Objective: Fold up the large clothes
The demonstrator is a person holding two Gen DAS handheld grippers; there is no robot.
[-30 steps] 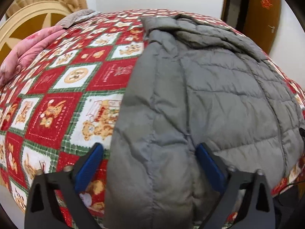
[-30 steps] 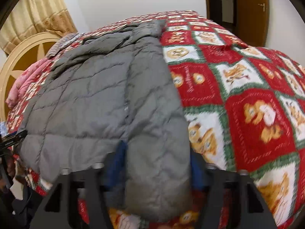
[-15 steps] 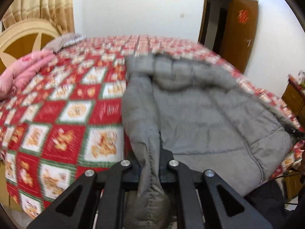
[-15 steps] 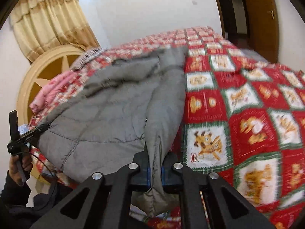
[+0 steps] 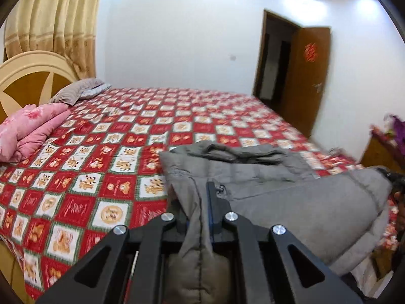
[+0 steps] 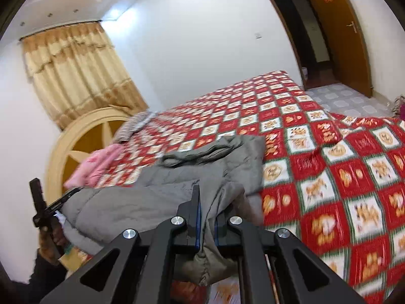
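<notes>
Both grippers clenched on the near hem of the grey quilted jacket (image 5: 291,197). Left gripper (image 5: 200,217): jaws pinched tight on a fold of jacket fabric, a wad of it bulging below them at bottom centre of the left wrist view. Right gripper (image 6: 206,225): jaws likewise pinched on a fold, cloth hanging down beneath. 1 second ago both sets of jaws stood apart, straddling the hem as it lay flat; they have just been closing, fabric between them. Since then the near edge has come up off the bedspread (image 5: 101,177), and the jacket now sags between the 2 grips, its far part with the collar resting on the red-and-white checked cover at frame centre. Earlier the views looked down onto the bed; now they take in the white wall, the brown door (image 5: 308,76) at upper right and the curtain (image 5: 50,25) at upper left. Pink folded bedding (image 5: 30,131) and a grey pillow (image 5: 76,92) lie at mid left by the round headboard (image 5: 25,76). In the right wrist view the left gripper (image 6: 48,207) shows at lower left, a hand (image 6: 50,243) beneath it. Frames somewhat blurred.
</notes>
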